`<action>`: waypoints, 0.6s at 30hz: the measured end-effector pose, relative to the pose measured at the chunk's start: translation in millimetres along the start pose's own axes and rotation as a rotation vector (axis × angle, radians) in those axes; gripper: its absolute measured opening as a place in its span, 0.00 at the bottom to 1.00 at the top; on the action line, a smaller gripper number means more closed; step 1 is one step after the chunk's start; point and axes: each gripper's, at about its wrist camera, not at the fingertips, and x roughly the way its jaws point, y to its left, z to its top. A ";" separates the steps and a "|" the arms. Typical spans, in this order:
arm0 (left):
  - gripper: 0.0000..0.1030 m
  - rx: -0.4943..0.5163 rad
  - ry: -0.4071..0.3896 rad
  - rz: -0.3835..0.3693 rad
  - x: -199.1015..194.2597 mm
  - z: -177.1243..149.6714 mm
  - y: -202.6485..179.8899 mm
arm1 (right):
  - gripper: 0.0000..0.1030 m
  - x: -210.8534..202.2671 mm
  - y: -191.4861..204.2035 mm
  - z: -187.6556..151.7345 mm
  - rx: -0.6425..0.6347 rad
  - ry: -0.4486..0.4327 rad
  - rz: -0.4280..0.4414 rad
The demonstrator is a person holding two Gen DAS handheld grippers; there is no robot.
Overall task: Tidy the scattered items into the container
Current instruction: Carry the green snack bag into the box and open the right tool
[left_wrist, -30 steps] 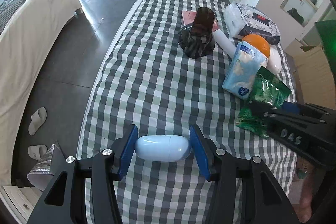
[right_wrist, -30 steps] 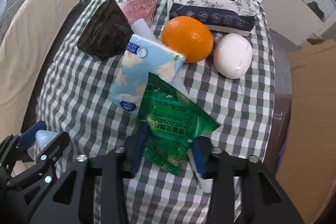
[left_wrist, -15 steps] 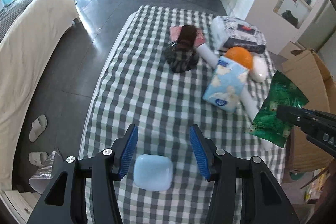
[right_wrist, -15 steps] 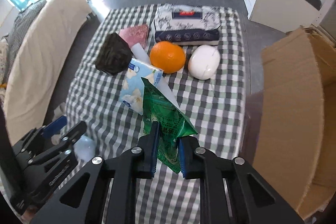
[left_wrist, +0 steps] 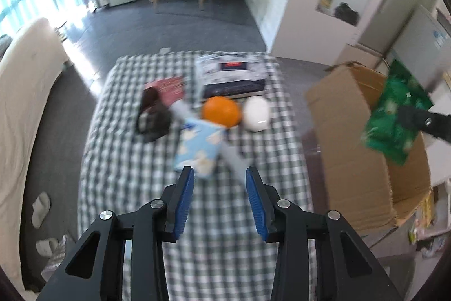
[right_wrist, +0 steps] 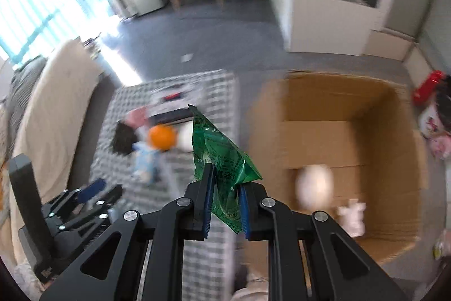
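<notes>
The green packet (right_wrist: 222,160) is pinched between the blue-padded fingers of the right gripper (right_wrist: 225,206), its lower corner poking out below the pads and its upper part standing up past the fingertips; in the left wrist view the same packet (left_wrist: 396,114) hangs in the air over the open cardboard box (left_wrist: 352,148). That one box (right_wrist: 338,148) stands on the floor just beside the tabletop's right edge, and inside it lie a pale egg-shaped thing (right_wrist: 314,188) and a small whitish lump (right_wrist: 352,216), both too blurred to name further. The left gripper (left_wrist: 220,200) holds nothing, its fingers (left_wrist: 184,202) spread wide above the near part of the checked tabletop (left_wrist: 126,160). Beyond those fingers, on the cloth, lie one light blue tissue pack (left_wrist: 200,151), one white tube (left_wrist: 234,157) partly under it, one orange (left_wrist: 221,112), one white egg-shaped case (left_wrist: 256,114) just beside the orange, one dark crumpled object (left_wrist: 153,116), one pink booklet (left_wrist: 169,89), and one floral-printed package (left_wrist: 234,72) at the far end. The left gripper (right_wrist: 84,205) also shows at the lower left of the right wrist view.
</notes>
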 end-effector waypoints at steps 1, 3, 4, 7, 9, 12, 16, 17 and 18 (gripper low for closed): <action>0.53 0.016 -0.005 0.003 3.1 2.2 -6.3 | 0.15 -2.2 -15.6 0.1 0.023 -0.004 -0.023; 0.70 0.048 -0.015 0.017 12.6 4.6 -15.8 | 0.15 -2.6 -51.1 -2.6 0.078 -0.004 -0.076; 0.75 0.061 -0.018 0.027 20.3 5.6 -18.0 | 0.15 -0.5 -65.2 -4.6 0.099 0.000 -0.096; 0.75 0.055 0.013 0.060 45.2 8.4 -11.1 | 0.18 13.0 -100.1 -13.7 0.155 0.033 -0.133; 0.75 0.031 0.029 0.088 57.6 10.3 -2.3 | 0.41 28.0 -111.9 -19.8 0.159 0.076 -0.161; 0.75 0.012 0.037 0.116 68.0 13.5 6.5 | 0.77 38.1 -116.9 -28.5 0.163 0.079 -0.188; 0.75 0.030 0.046 0.136 83.5 18.2 6.4 | 0.77 40.2 -120.7 -33.7 0.185 0.085 -0.144; 0.75 0.036 0.050 0.141 88.0 19.1 5.5 | 0.77 41.5 -122.9 -34.3 0.190 0.092 -0.136; 0.75 0.045 0.057 0.147 93.8 20.0 4.1 | 0.77 42.6 -124.5 -34.1 0.193 0.098 -0.123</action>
